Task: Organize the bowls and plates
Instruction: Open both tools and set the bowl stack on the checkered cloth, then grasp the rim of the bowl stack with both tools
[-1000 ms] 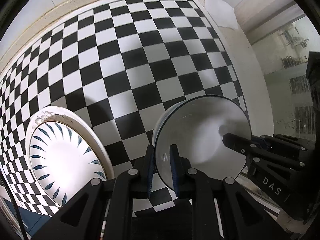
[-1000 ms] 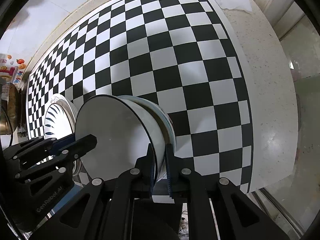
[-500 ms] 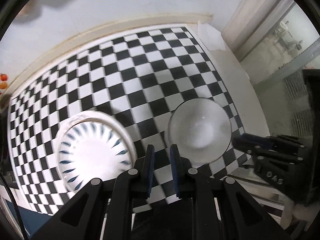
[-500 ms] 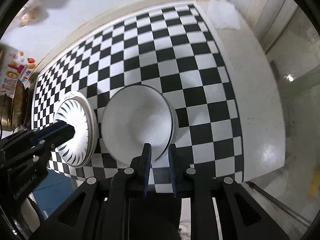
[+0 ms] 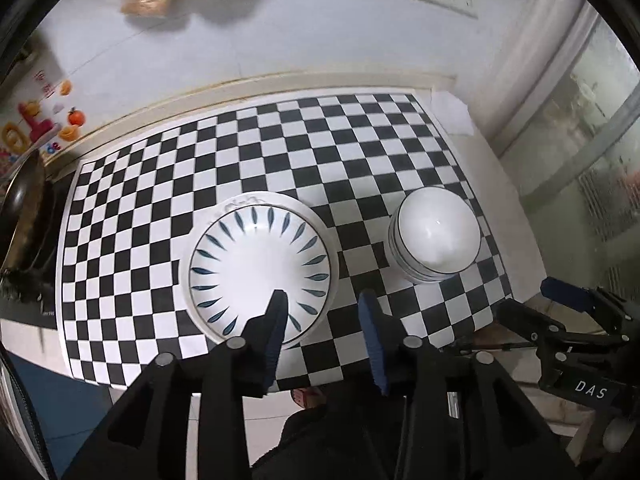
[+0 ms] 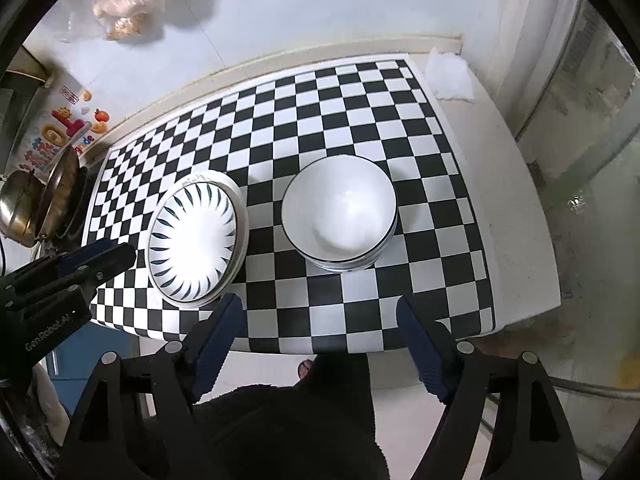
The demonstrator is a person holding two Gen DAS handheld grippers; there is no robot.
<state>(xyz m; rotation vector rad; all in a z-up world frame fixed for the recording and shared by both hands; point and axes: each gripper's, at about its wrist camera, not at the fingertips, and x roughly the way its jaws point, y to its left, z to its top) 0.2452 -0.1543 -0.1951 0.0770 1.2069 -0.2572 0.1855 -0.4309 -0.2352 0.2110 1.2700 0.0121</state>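
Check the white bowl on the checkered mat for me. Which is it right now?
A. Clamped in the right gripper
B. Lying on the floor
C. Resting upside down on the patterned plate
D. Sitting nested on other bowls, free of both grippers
D: the white bowl sits nested on a stack of bowls on the checkered mat, and the right gripper, jaws opening, has nothing between them.

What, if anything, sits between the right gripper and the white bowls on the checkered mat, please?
Nothing visible does. The right gripper, its jaws opening with nothing between them, hangs above the mat's near edge, and only bare checkered squares lie between it and the bowls. The plates sit apart to the left.
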